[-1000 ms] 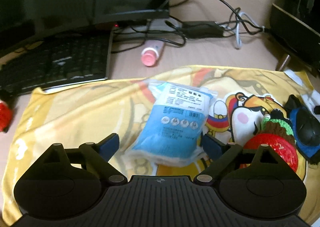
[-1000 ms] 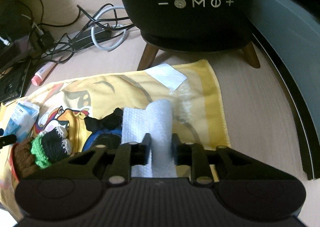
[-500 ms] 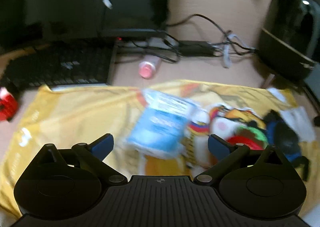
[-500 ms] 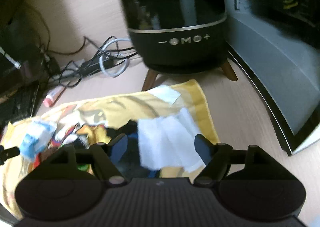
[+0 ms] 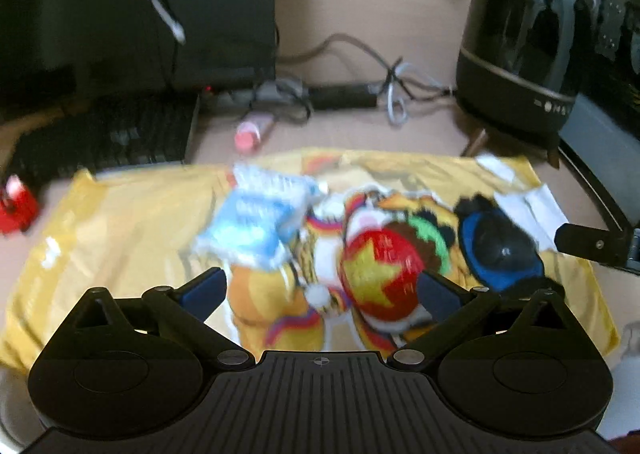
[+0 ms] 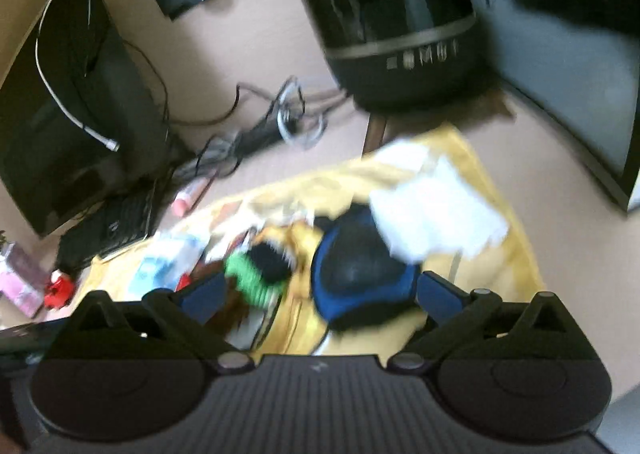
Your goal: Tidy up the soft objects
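A yellow cartoon cloth [image 5: 120, 222] lies spread on the desk with soft things on it. From left to right these are a blue tissue pack [image 5: 256, 222], a red knitted toy with a yellow star [image 5: 380, 274], a blue-and-black pad [image 5: 496, 250] and a white paper towel [image 5: 532, 206]. My left gripper [image 5: 320, 290] hangs open above the cloth's near side and holds nothing. My right gripper [image 6: 320, 290] hovers over the pad [image 6: 360, 270], and its jaws are opening with nothing pressed between them. The paper towel [image 6: 436, 210] lies loose beyond it. One right finger [image 5: 592, 246] shows in the left wrist view.
A black keyboard [image 5: 104, 130] and a monitor [image 5: 140, 6] stand at the back left. A black round speaker on legs [image 5: 520, 54] is at the back right, with tangled cables [image 5: 352, 94] between them. A pink tube [image 5: 252, 132] and a small red object [image 5: 16, 206] lie off the cloth.
My right gripper has let go of the white paper towel, opened wide and drawn back and up. My left gripper has also pulled back and up, away from the blue pack.
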A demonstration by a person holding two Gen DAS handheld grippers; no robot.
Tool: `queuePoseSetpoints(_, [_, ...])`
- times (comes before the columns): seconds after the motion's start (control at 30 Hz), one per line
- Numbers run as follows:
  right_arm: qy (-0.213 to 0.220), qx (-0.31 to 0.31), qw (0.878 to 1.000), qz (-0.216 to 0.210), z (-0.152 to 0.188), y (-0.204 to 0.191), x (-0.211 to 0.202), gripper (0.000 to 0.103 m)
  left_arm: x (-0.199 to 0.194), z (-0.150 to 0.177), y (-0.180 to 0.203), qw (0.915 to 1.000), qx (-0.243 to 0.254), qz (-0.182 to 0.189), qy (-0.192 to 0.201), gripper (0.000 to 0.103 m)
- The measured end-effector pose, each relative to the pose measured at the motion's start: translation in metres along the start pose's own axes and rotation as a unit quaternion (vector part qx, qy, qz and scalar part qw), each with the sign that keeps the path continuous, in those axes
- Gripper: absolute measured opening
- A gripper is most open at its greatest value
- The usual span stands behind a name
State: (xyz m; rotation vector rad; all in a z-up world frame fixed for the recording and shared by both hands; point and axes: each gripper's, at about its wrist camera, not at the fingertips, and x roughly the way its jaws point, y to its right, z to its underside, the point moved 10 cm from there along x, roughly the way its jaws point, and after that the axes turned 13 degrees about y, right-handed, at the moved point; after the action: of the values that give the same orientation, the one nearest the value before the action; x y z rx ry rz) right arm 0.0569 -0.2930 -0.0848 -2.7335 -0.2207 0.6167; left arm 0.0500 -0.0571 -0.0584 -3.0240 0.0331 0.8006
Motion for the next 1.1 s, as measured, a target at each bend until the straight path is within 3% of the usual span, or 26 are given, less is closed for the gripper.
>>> queuePoseSetpoints(0.07, [-0.002,-0.019,1.000,-0.003,-0.002,-0.006,0.004,0.103,0.000,-0.008,-0.002,0.9998,0.010,-0.016,0.012,0.103])
queuePoseSetpoints(0.2, [-0.022,-0.051,0.998,-0.005,0.002,-0.015,0.012,0.103,0.008,0.001,0.001,0.9993,0.024,-0.022,-0.019,0.103])
queuePoseSetpoints(0.37, [-0.053,-0.086,0.995,0.013,0.013,-0.018,0.017,0.103,0.007,0.008,0.020,0.9982,0.052,0.004,-0.030,0.103])
queuePoseSetpoints(0.47, [-0.076,-0.102,0.992,0.010,0.022,-0.018,0.022,0.103,0.007,0.011,0.027,0.9968,0.072,-0.004,-0.034,0.103])
queuePoseSetpoints(0.67, [-0.098,-0.112,0.989,0.000,0.032,-0.018,0.023,0.103,0.015,0.026,0.023,0.9968,0.036,0.002,-0.071,0.103])
queuePoseSetpoints(1.1, [-0.116,-0.094,0.989,0.017,0.036,-0.003,0.023,0.103,0.011,0.030,0.029,0.9963,0.035,0.017,-0.077,0.103])
